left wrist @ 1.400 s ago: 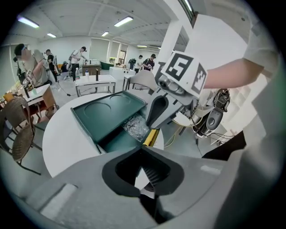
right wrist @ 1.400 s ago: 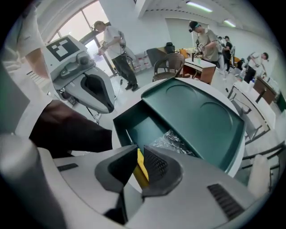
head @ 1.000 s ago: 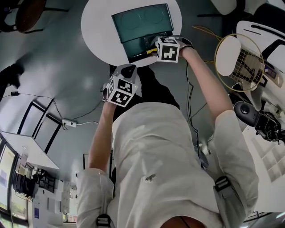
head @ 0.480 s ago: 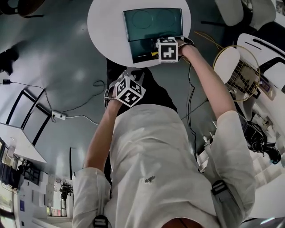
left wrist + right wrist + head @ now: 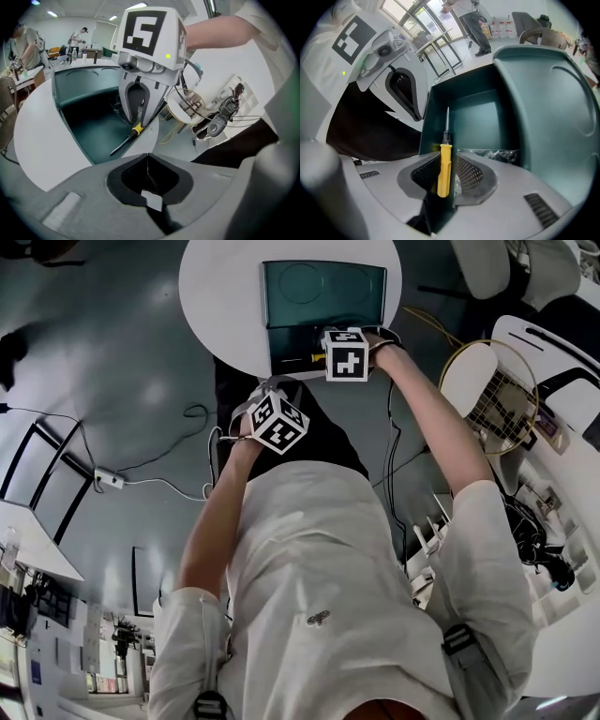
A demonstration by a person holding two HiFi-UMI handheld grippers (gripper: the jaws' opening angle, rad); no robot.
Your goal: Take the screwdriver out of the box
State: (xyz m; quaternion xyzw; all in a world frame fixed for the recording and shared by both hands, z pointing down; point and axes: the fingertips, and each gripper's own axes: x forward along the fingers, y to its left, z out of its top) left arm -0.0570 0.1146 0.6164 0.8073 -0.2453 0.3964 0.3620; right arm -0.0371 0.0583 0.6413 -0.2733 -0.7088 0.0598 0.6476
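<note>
Overhead, a round white table (image 5: 220, 306) sits at the top centre of the head view on a smooth grey floor (image 5: 112, 362). A dark cable (image 5: 183, 418) loops across that floor to a white power strip (image 5: 109, 478) at the left. On the table stands a teal box (image 5: 480, 117), with its lid (image 5: 562, 103) thrown back to the right in the right gripper view. Crumpled clear plastic (image 5: 492, 153) lies against its near wall. The right gripper (image 5: 444, 159) pinches the yellow handle of the screwdriver (image 5: 445, 173) between its mesh pads, and the thin shaft points up the frame along the box's left wall. The left gripper (image 5: 147, 157) hangs off the table's near edge, its fingers pressed together on nothing. Glass doors (image 5: 436, 51) fill the upper left of the right gripper view. People (image 5: 77, 37) stand at desks in the far upper left of the left gripper view.
</note>
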